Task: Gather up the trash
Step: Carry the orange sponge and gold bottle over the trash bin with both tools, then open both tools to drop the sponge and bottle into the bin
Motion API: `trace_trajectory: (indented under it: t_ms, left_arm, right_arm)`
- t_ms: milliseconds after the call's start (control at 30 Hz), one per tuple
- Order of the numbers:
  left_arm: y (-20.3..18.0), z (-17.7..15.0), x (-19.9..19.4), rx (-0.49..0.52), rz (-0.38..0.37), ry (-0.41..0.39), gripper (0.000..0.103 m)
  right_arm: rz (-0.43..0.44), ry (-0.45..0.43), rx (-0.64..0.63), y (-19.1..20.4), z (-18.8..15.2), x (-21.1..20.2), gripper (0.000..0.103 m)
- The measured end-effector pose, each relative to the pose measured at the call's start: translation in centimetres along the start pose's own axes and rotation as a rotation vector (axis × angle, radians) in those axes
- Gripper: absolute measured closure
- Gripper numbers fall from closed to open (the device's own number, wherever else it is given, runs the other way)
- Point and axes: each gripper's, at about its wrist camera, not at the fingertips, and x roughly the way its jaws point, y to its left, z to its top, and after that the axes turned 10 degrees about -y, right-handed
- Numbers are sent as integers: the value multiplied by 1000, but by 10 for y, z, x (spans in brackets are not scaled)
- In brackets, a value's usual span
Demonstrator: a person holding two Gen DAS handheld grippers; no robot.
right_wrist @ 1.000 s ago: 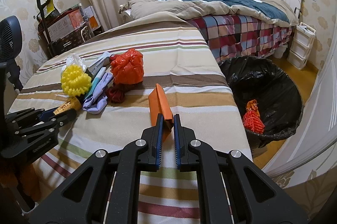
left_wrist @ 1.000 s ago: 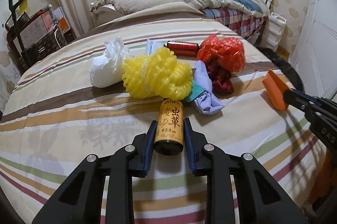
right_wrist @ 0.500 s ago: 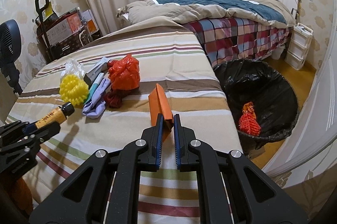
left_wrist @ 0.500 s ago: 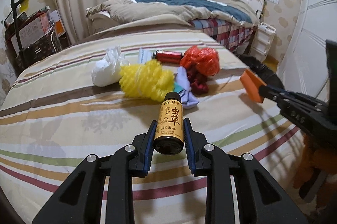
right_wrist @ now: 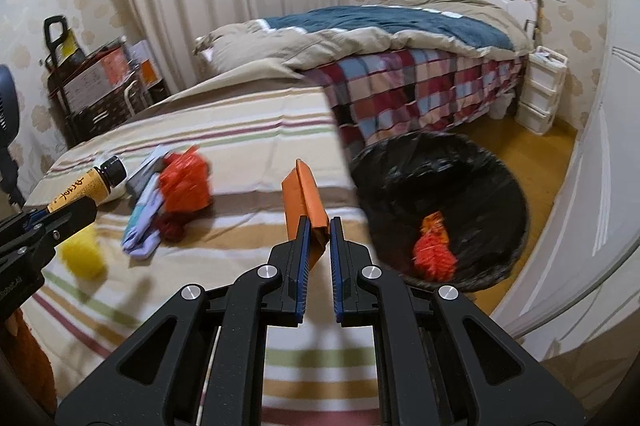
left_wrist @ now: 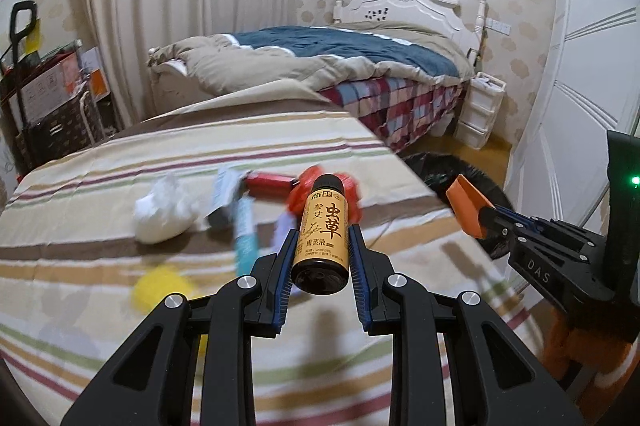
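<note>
My left gripper (left_wrist: pixel 320 246) is shut on a small amber bottle (left_wrist: pixel 323 234) with a black cap and holds it in the air above the striped bed; the bottle also shows in the right wrist view (right_wrist: pixel 86 182). My right gripper (right_wrist: pixel 318 230) is shut on a folded orange paper (right_wrist: pixel 305 199), held up near the bed's right edge; the paper also shows in the left wrist view (left_wrist: pixel 466 205). A black-lined trash bin (right_wrist: pixel 496 185) stands on the floor to the right with an orange net (right_wrist: pixel 434 250) inside. More trash lies on the bed: a red bag (right_wrist: pixel 184 179), a yellow net (right_wrist: pixel 82 256), a white bag (left_wrist: pixel 164 214).
The striped bed (right_wrist: pixel 248 129) fills the foreground. A second bed with a plaid sheet (right_wrist: pixel 420 81) stands behind. A white drawer unit (right_wrist: pixel 540 93) is at the far right and a cart with boxes (right_wrist: pixel 100 85) at the left. A white door (right_wrist: pixel 600 185) is close on the right.
Both grippers have risen and swung right toward the bin, carrying the bottle and the orange paper. The trash pile on the bed now sits farther away and lower left.
</note>
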Motion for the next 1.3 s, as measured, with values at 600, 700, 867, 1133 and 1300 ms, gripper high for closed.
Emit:
trace_trajectory:
  t_ms: [600, 700, 867, 1133, 1300]
  left_arm:
    - [-100, 23, 98, 83, -115, 38, 76]
    - [-111, 25, 112, 99, -120, 52, 76]
    - [-128, 29, 134, 135, -118, 69, 76]
    - [-145, 32, 157, 174, -100, 82, 76]
    - [-148, 29, 168, 174, -92, 114, 72]
  right_arm:
    - [-170, -23, 74, -98, 26, 39, 93]
    - [-184, -13, 88, -110, 25, 49, 93]
    - [-203, 10, 111, -128, 22, 65, 93]
    - [-225, 27, 124, -143, 20, 82, 93]
    - [-238, 30, 136, -150, 20, 90, 89]
